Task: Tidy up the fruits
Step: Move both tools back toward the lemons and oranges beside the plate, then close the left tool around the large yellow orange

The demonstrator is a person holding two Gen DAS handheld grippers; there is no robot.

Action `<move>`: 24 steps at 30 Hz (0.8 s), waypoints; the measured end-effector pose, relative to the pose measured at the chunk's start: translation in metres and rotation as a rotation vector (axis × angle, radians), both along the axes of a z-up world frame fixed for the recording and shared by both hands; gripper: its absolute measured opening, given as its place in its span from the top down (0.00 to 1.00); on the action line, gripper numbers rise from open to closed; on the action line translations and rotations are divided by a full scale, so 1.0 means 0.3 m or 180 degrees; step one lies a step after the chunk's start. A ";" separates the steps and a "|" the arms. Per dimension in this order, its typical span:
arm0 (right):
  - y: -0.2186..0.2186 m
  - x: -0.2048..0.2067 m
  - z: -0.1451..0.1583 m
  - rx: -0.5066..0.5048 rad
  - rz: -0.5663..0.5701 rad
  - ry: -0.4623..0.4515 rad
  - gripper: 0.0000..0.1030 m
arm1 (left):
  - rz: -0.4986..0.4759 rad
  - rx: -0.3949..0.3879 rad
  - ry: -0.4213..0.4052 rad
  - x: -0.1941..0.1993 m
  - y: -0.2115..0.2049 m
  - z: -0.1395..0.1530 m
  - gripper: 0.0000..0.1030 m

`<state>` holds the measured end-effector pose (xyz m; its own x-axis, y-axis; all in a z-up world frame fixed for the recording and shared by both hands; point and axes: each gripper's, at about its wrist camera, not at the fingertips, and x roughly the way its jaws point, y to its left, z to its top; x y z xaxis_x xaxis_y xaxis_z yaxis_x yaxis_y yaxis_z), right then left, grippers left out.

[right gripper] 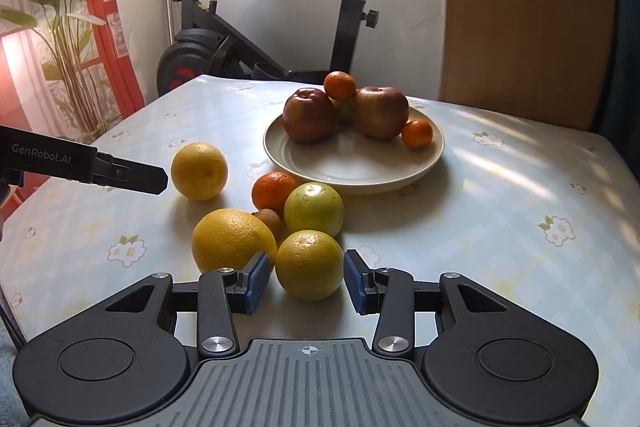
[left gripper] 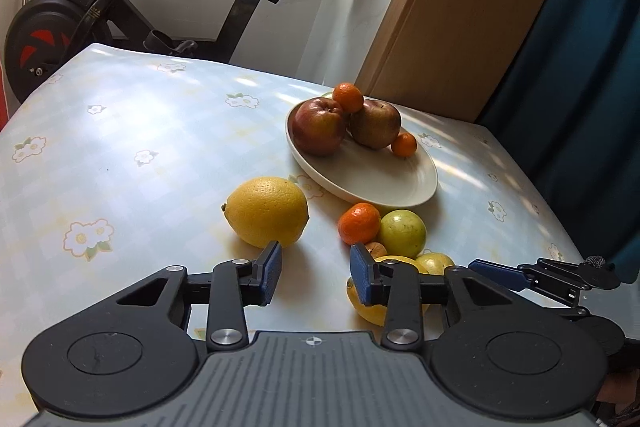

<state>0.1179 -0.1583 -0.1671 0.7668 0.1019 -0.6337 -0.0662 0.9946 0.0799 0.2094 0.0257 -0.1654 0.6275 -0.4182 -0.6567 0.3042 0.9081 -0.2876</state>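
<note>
While the left wrist view looks down the left gripper (left gripper: 316, 277), its jaws stand released w/ nothing between the blue pads, only bare tablecloth (left gripper: 120, 131). A lemon (left gripper: 266, 211) lies just ahead of the left pad, touching or nearly so, I can't tell which. Right of centre sits a cluster: a mandarin (left gripper: 359, 223), a green-yellow fruit (left gripper: 402, 231) beside it, a small brown fruit (left gripper: 375, 249) partly hidden, more yellow fruit behind the right finger. Beyond them is the cream plate (left gripper: 384, 187), holding two red apples & two small mandarins at its far side; the near half is bare. At far right the right gripper's finger pokes in.

From the right wrist view, the right gripper (right gripper: 306, 277) straddles a yellow-green citrus (right gripper: 310, 265); pads sit just beside its flanks w/ a visible gap each side, so released, not clamped. A larger yellow orange (right gripper: 234, 239) touches the left pad's outer side. The same plate (right gripper: 354, 163) lies well beyond, straight ahead.

Judgement: the step is grasping this citrus for the plate. To do it well, centre the pads on the widest part, close slowly so the round skin doesn't squirt out, lift clear before moving so the neighbours don't roll, then set it in the plate's bare near half.
</note>
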 end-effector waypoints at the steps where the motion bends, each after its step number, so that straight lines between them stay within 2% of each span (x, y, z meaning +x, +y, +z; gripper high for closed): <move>1: 0.002 -0.005 -0.005 0.0008 0.0005 0.0023 0.63 | -0.0020 -0.0011 0.0023 0.003 -0.005 -0.009 0.62; 6: 0.016 -0.014 -0.044 0.0046 0.0076 0.0186 0.63 | -0.0094 -0.0201 0.0237 0.040 -0.025 -0.063 0.62; 9: 0.036 -0.016 -0.063 0.0048 0.0160 0.0259 0.63 | -0.0106 -0.0491 0.0425 0.070 -0.021 -0.093 0.62; 12: 0.052 -0.011 -0.071 0.0076 0.0234 0.0284 0.63 | -0.0106 -0.0635 0.0522 0.093 -0.021 -0.110 0.63; 18: 0.062 0.001 -0.081 0.0092 0.0305 0.0328 0.63 | -0.0156 -0.0910 0.0616 0.106 -0.011 -0.132 0.70; 21: 0.063 0.007 -0.082 0.0128 0.0339 0.0317 0.63 | -0.0237 -0.1021 0.0666 0.099 -0.011 -0.133 0.71; 24: 0.069 0.015 -0.081 0.0110 0.0375 0.0301 0.63 | -0.0363 -0.0995 0.0625 0.086 -0.033 -0.126 0.71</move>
<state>0.1225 -0.1376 -0.1914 0.6853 0.2106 -0.6972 -0.1727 0.9770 0.1254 0.2351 0.0157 -0.2032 0.4404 -0.6771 -0.5895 0.3097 0.7309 -0.6082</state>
